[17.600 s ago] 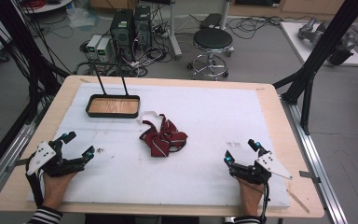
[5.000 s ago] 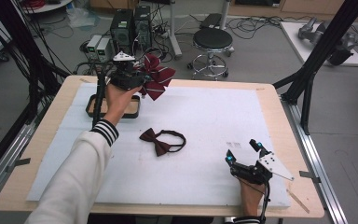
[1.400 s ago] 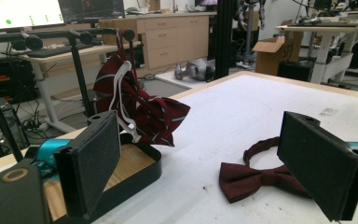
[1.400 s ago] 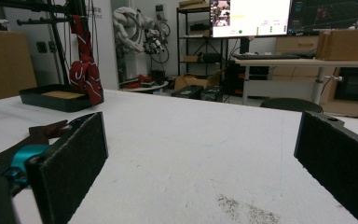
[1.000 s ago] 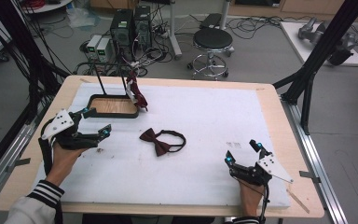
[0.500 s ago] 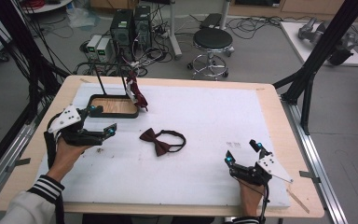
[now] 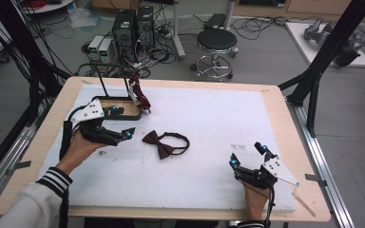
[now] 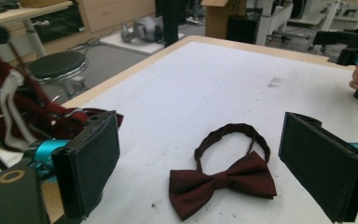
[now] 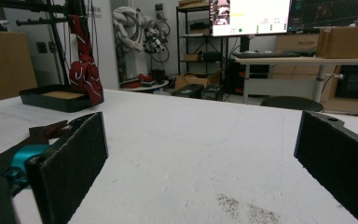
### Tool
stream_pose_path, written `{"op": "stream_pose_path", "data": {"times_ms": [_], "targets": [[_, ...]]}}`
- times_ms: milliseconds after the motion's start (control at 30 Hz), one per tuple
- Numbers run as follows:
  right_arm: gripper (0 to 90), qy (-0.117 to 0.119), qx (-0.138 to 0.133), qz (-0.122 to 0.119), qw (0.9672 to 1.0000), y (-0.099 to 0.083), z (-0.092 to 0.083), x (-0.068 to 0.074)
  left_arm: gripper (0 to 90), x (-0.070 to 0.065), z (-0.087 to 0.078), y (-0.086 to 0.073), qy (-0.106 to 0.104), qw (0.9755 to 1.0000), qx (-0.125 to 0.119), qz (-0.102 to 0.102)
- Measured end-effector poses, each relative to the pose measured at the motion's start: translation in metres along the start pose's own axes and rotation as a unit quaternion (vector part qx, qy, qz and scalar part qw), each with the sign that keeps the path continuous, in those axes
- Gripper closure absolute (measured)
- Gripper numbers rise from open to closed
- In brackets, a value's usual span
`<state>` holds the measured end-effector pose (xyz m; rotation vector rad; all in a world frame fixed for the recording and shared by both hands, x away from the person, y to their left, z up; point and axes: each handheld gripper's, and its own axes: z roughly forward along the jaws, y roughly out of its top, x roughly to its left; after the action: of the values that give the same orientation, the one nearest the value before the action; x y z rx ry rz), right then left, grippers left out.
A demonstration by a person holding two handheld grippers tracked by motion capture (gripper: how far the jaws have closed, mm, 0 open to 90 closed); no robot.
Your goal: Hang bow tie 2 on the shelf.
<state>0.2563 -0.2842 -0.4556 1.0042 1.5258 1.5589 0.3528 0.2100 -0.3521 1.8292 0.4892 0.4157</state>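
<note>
Left gripper (image 7: 122, 122), left of centre in the high view, jaws spread wide, nothing between them; it hovers just left of the dark maroon fabric bow tie with looped strap (image 7: 165, 144). In the left gripper view the bow tie (image 8: 223, 182) lies flat on the white table cover (image 8: 205, 88) at lower centre, between the two black pads but not touching either. Right gripper (image 7: 248, 155) at lower right of the high view, jaws wide apart and empty, resting on the cover, well apart from the bow tie. Red patterned necktie (image 7: 139, 93) hangs off the black wire stand with wooden-floored tray base (image 7: 119, 100) at upper left; the same necktie (image 9: 85, 58) sits upper left in the right gripper view.
</note>
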Motion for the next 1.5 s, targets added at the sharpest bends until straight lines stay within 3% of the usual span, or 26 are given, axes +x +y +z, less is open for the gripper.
{"op": "stream_pose_path", "data": {"times_ms": [233, 467, 800, 1000, 1167, 1233, 1367, 1500], "targets": [[1.7, 0.000, 0.000, 0.004, 1.0000, 0.000, -0.001, 0.000, 13.0, -0.002, 0.019, 0.011, -0.042, 0.9984, 0.031, 0.021], [1.7, 0.001, -0.001, 0.003, 1.0000, 0.000, 0.000, -0.001, 13.0, -0.003, 0.032, 0.012, -0.046, 0.9974, 0.049, 0.025], [1.7, 0.000, -0.002, 0.003, 1.0000, 0.000, 0.000, -0.001, 13.2, -0.008, 0.044, 0.009, -0.061, 0.9924, 0.092, 0.055], [1.7, 0.001, -0.002, 0.005, 1.0000, 0.000, -0.001, -0.001, 13.5, -0.012, 0.057, 0.008, -0.069, 0.9877, 0.122, 0.070], [1.7, 0.001, -0.003, 0.003, 1.0000, 0.000, 0.000, -0.001, 13.6, -0.015, 0.071, 0.002, -0.078, 0.9821, 0.153, 0.078], [1.7, 0.001, -0.003, 0.004, 1.0000, 0.000, -0.001, -0.001, 13.7, -0.016, 0.076, 0.000, -0.082, 0.9792, 0.162, 0.090], [1.7, 0.001, -0.002, 0.007, 1.0000, 0.000, -0.001, -0.001, 14.0, -0.017, 0.086, -0.007, -0.082, 0.9758, 0.178, 0.096], [1.7, 0.001, -0.004, 0.004, 1.0000, 0.000, -0.001, -0.001, 16.3, -0.017, 0.095, -0.013, -0.087, 0.9704, 0.198, 0.108]]}}
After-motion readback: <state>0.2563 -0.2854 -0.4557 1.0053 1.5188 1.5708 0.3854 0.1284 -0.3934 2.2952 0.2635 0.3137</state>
